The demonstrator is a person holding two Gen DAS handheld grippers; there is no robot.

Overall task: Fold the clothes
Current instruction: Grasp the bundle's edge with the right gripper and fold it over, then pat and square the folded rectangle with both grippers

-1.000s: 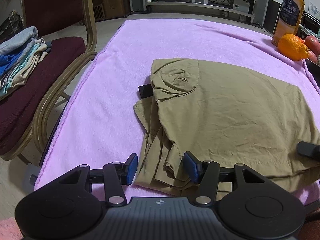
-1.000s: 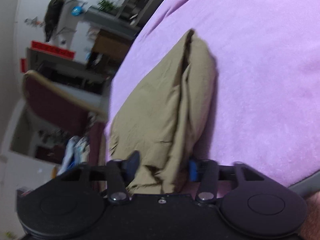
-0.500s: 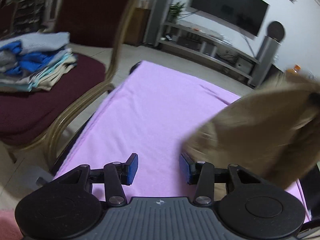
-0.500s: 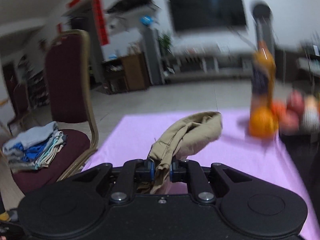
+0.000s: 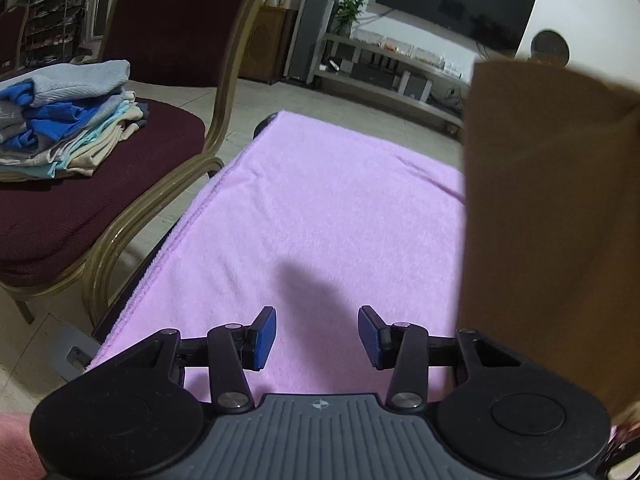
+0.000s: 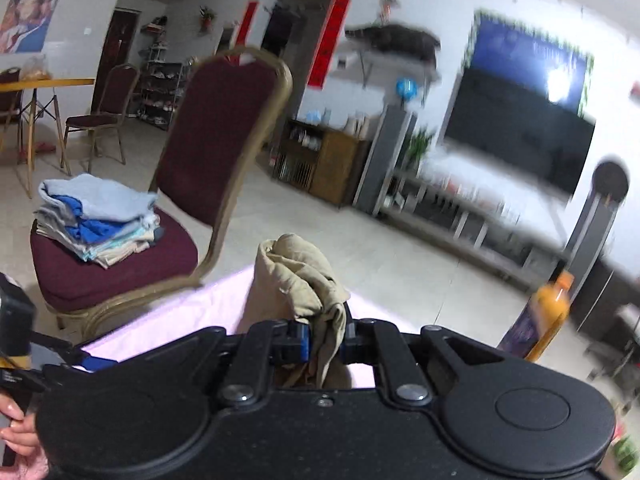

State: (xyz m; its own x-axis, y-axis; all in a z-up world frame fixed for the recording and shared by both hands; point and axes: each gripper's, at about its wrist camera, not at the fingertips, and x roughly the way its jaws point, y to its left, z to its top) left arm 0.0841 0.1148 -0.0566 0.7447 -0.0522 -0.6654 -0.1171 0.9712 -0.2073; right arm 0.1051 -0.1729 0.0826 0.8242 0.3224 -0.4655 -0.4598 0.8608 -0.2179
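A khaki garment (image 5: 552,220) hangs in the air at the right of the left wrist view, above the pink towel (image 5: 340,200) that covers the table. My right gripper (image 6: 326,340) is shut on a bunched fold of this garment (image 6: 296,276), which rises in a crumpled hump just ahead of the pads. My left gripper (image 5: 316,336) hovers over the near end of the towel, open, with only bare pink towel between its blue pads. The garment's lower end is hidden behind the left gripper's body.
A maroon chair (image 5: 100,200) stands left of the table with a stack of folded clothes (image 5: 68,120) on its seat (image 6: 116,272). An orange juice bottle (image 6: 548,312) stands at the table's far right. A hand (image 6: 16,428) shows at the lower left edge.
The right gripper closed on the khaki garment and lifted it off the towel, rolling upright. The left gripper rose clear of the garment's edge, and the towel beneath is now bare.
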